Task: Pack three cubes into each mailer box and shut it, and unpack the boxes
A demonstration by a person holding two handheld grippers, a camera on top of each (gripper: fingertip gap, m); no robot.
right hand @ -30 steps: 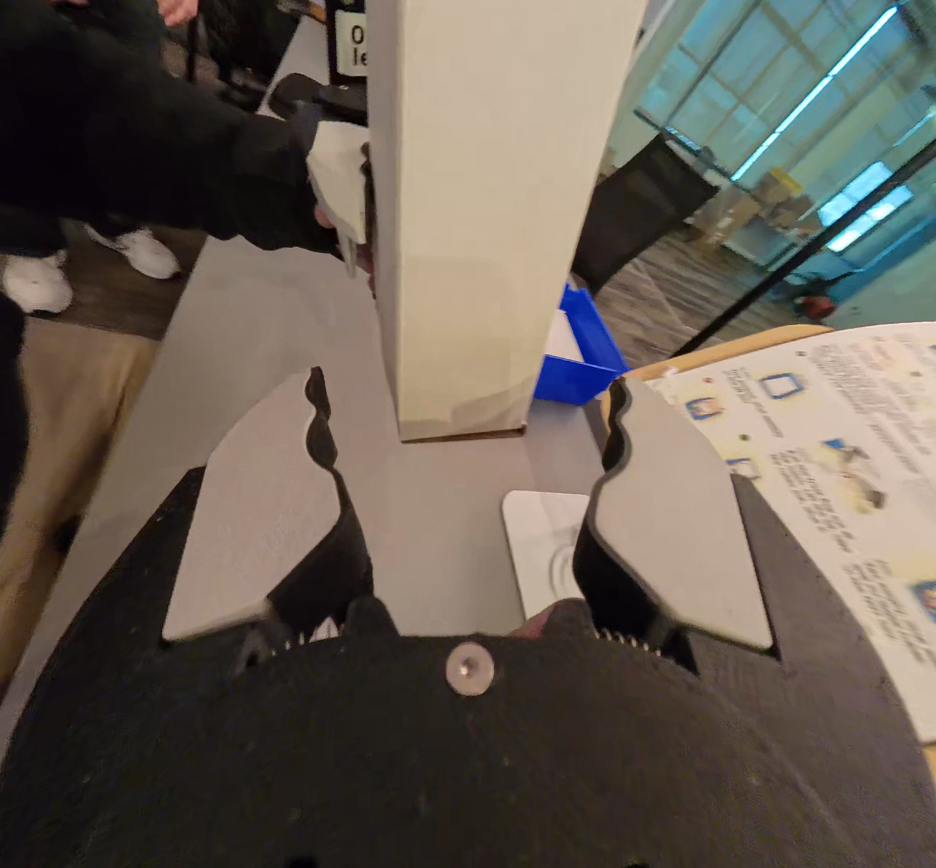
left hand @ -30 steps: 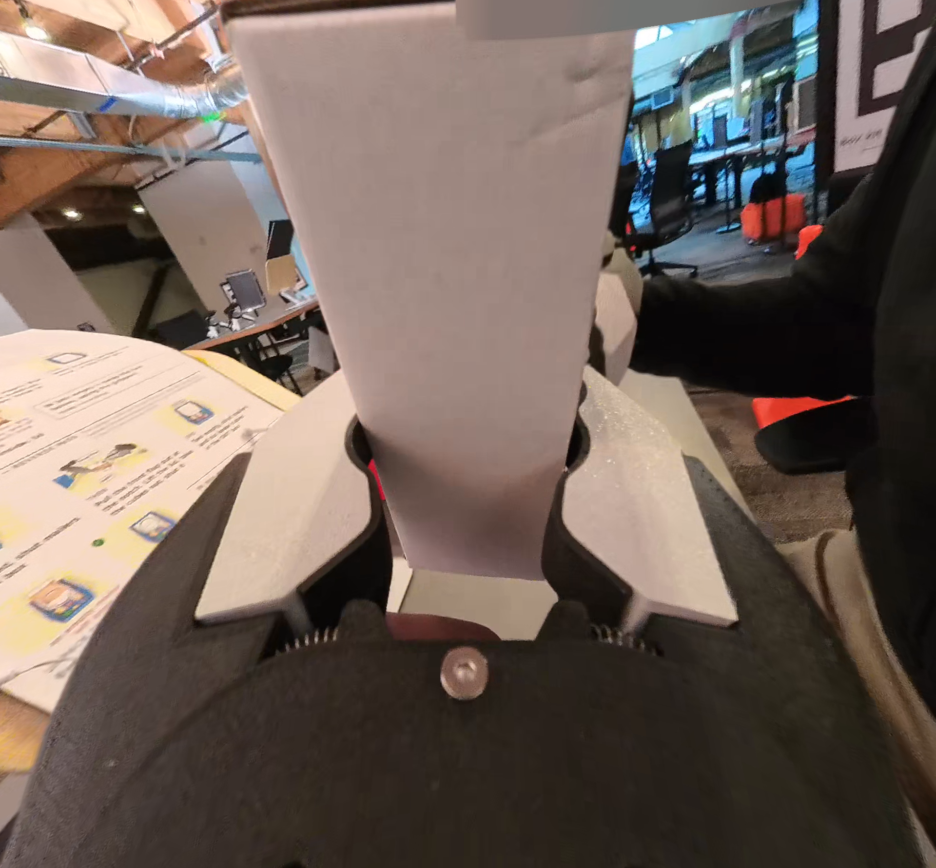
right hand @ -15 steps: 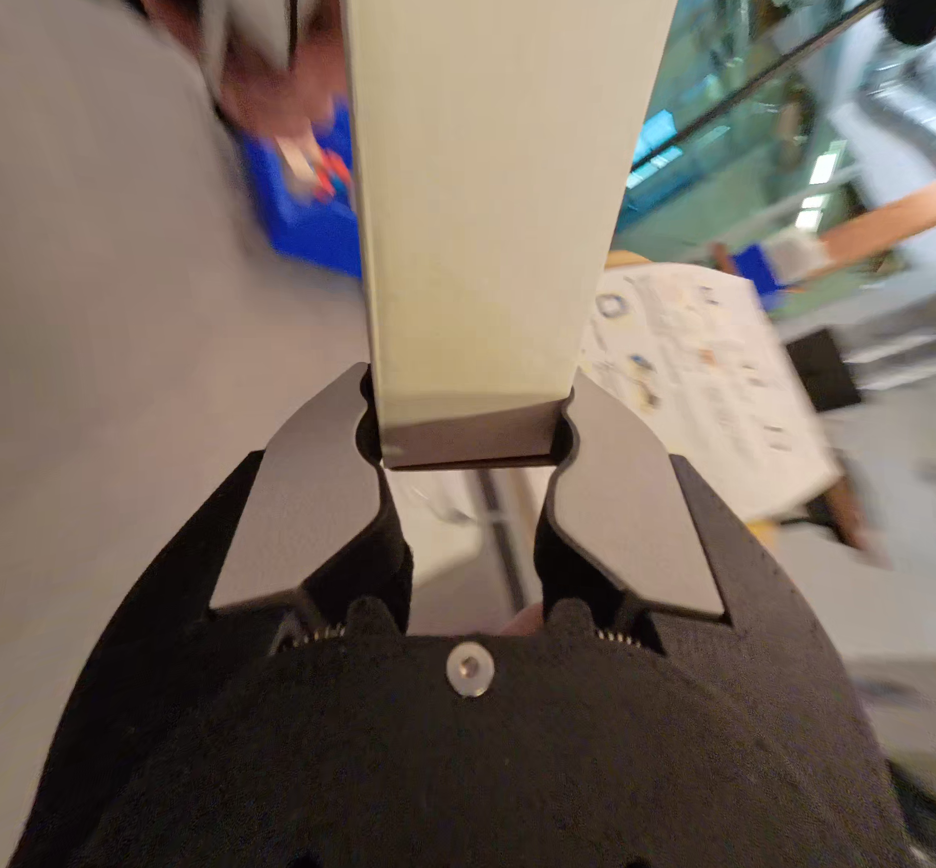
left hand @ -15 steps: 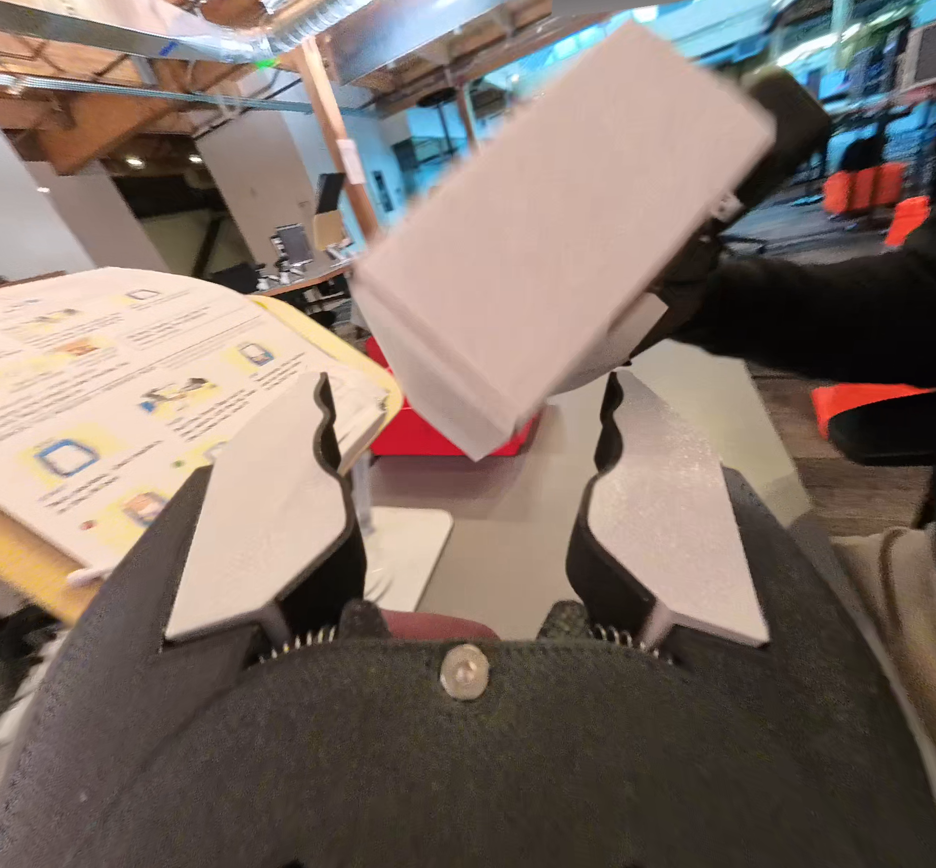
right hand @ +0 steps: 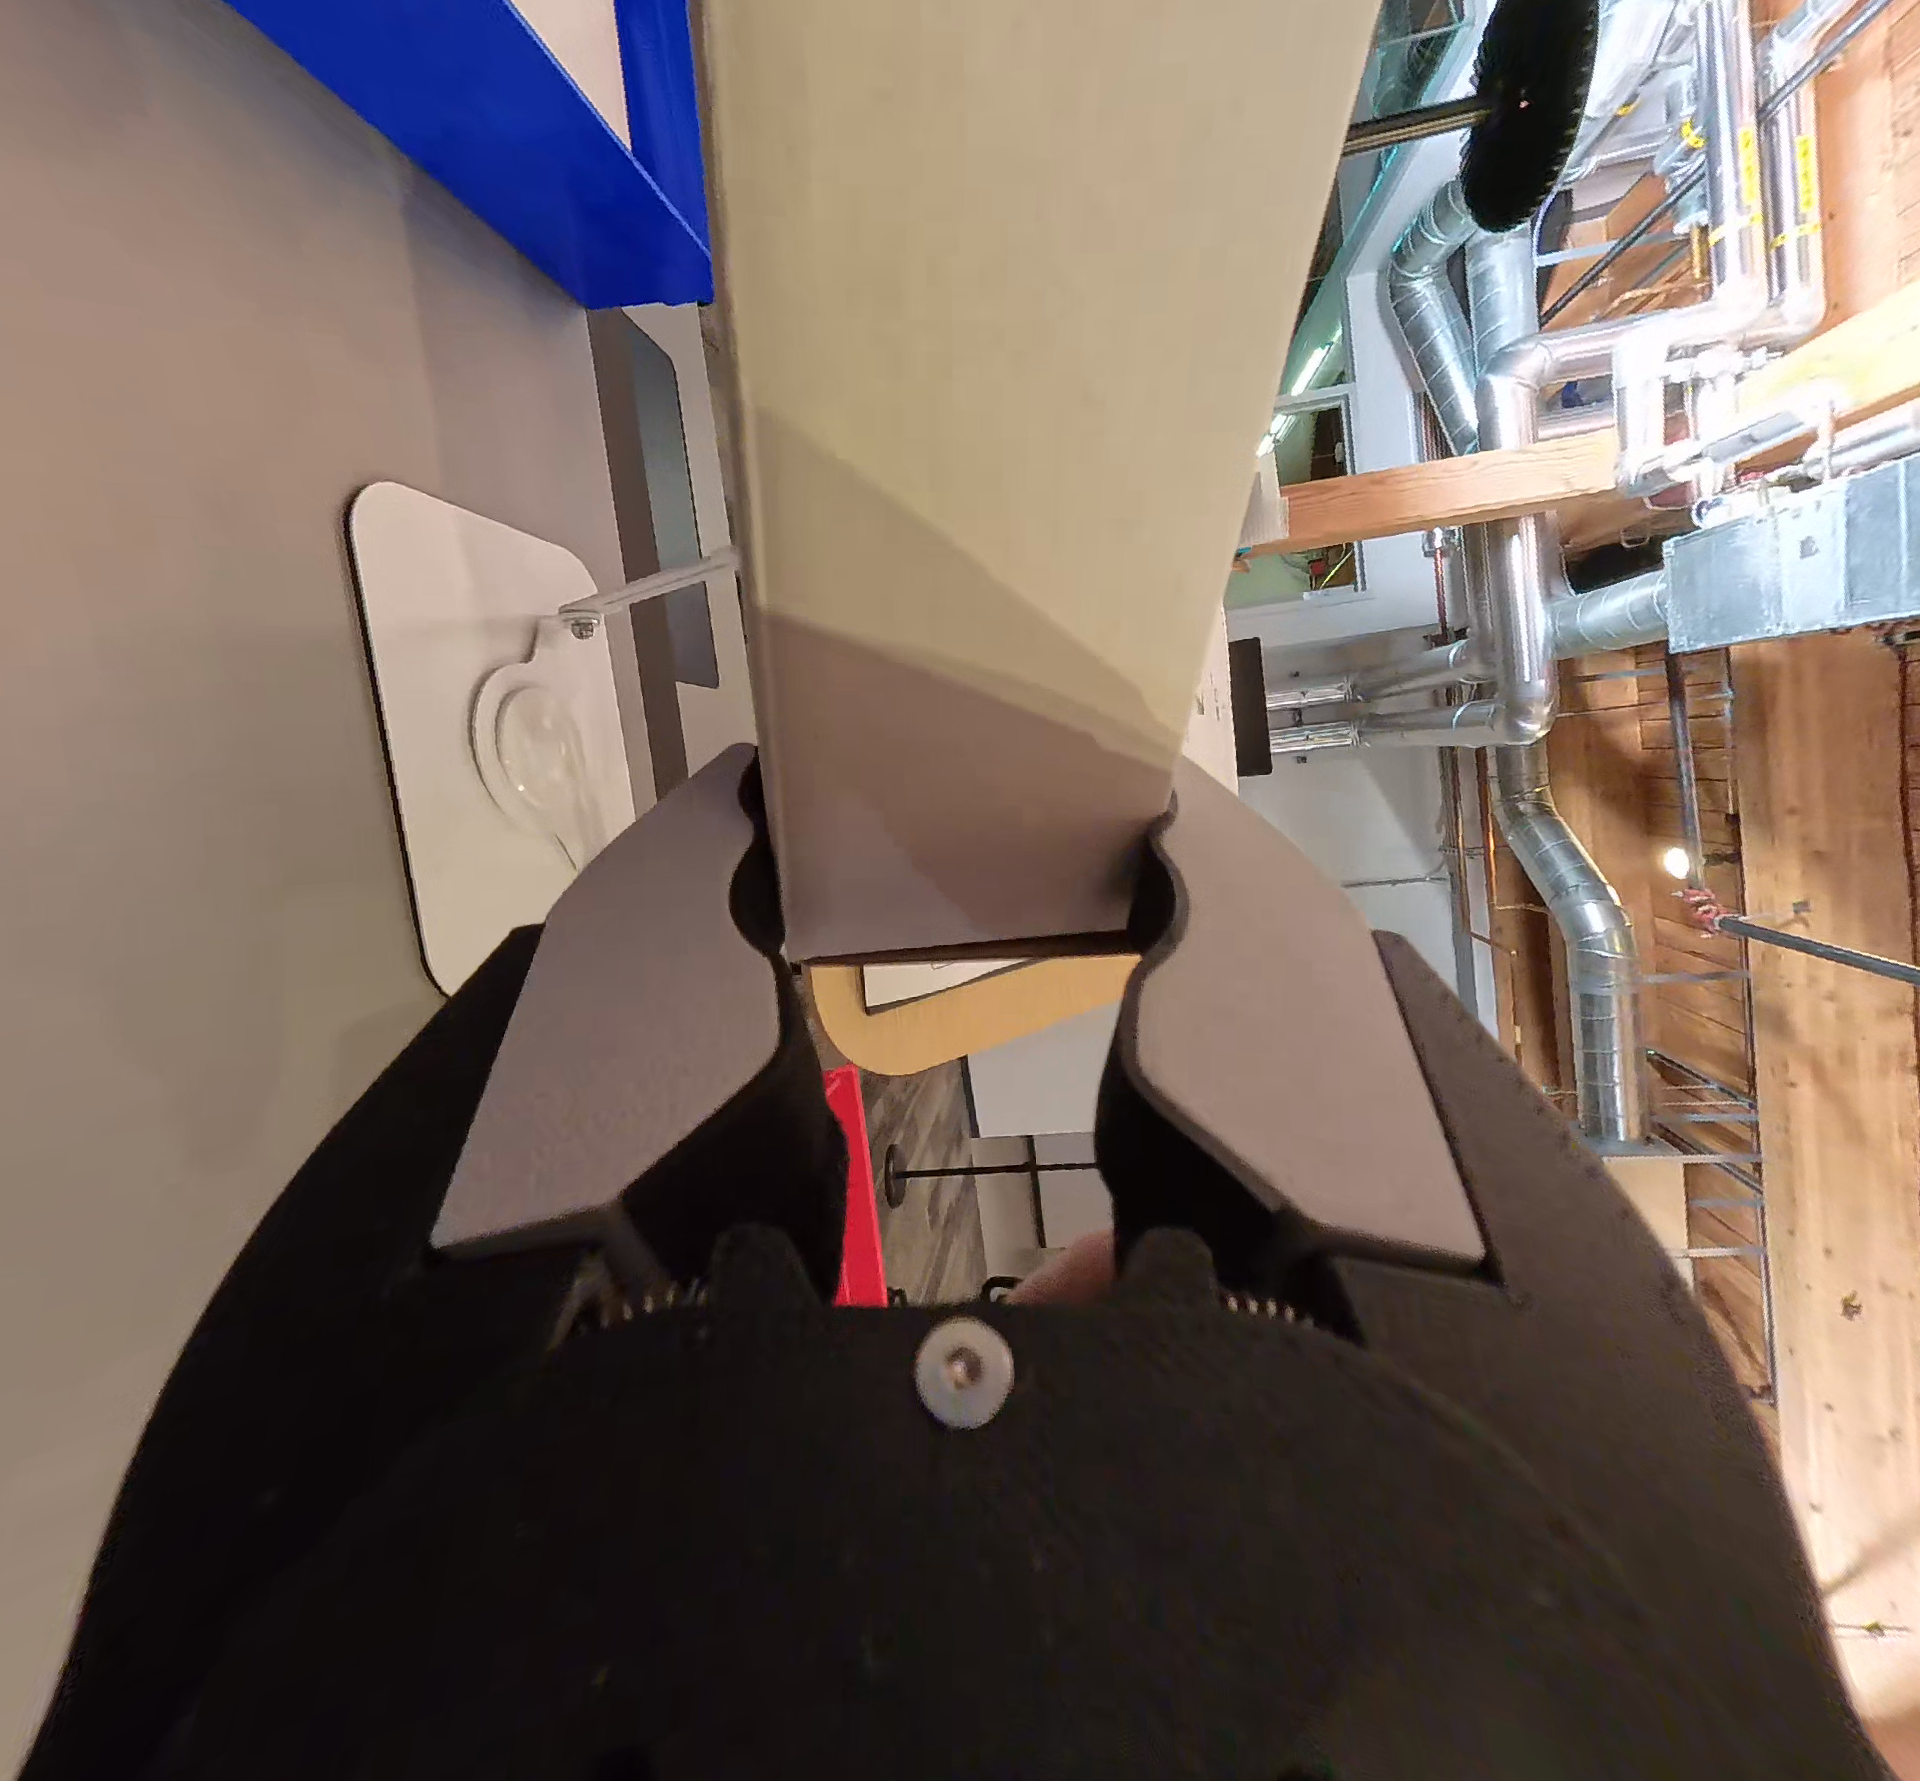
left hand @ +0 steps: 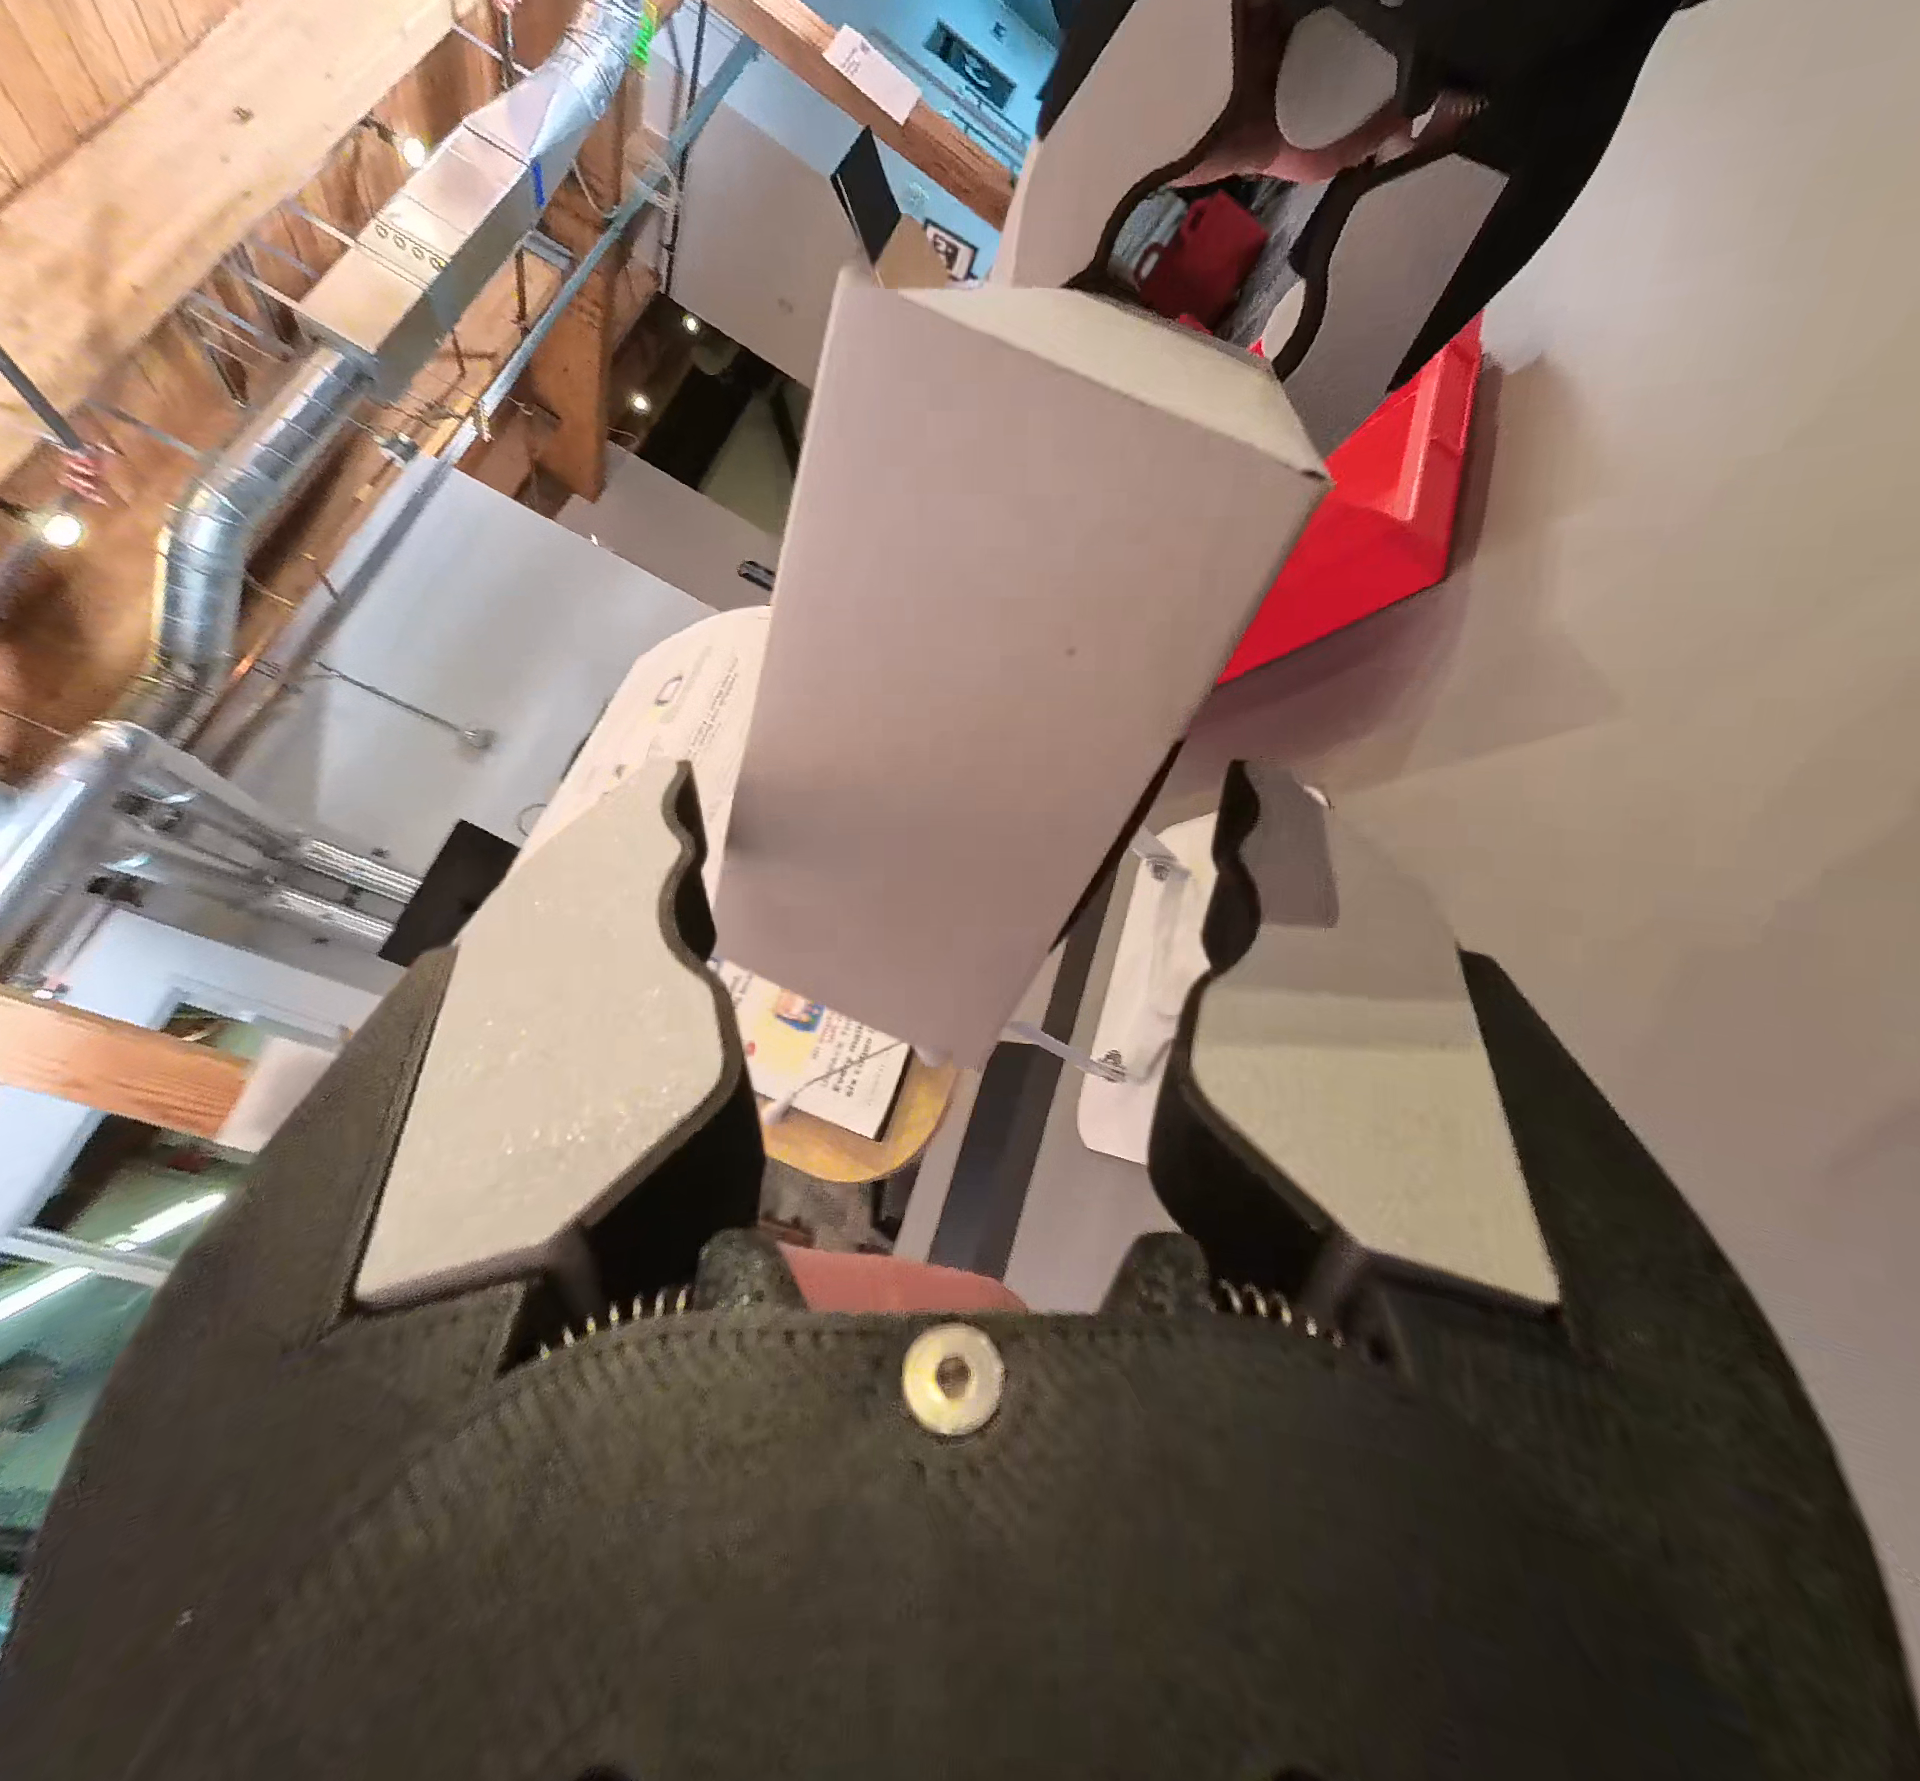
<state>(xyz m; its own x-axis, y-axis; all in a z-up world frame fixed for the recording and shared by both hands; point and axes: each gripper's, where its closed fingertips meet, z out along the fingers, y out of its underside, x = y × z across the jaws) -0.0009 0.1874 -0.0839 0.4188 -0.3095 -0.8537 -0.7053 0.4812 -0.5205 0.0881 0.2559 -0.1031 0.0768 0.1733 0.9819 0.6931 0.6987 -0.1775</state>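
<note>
A closed white mailer box (left hand: 997, 640) hangs in the air above the grey table (left hand: 1662, 796). My right gripper (right hand: 956, 786) is shut on one short end of the box (right hand: 997, 277); in the left wrist view it (left hand: 1179, 329) grips the box's far end. My left gripper (left hand: 956, 786) is open, its fingers on either side of the box's near end without clamping it. Both views are rolled sideways. No cubes are visible.
A red bin (left hand: 1371, 505) stands on the table behind the box, and a blue bin (right hand: 436, 48) at the other side. A white stand base (right hand: 468, 671) carries a yellow board with an instruction sheet (left hand: 831, 1056). Ceiling ducts fill the background. Spacing between my two grippers at the tips: around 12 cm.
The box passed from hand to hand: my left gripper, shut on it a second ago, opened, and my right gripper closed on the other end. Both grippers and the box have since rolled sideways.
</note>
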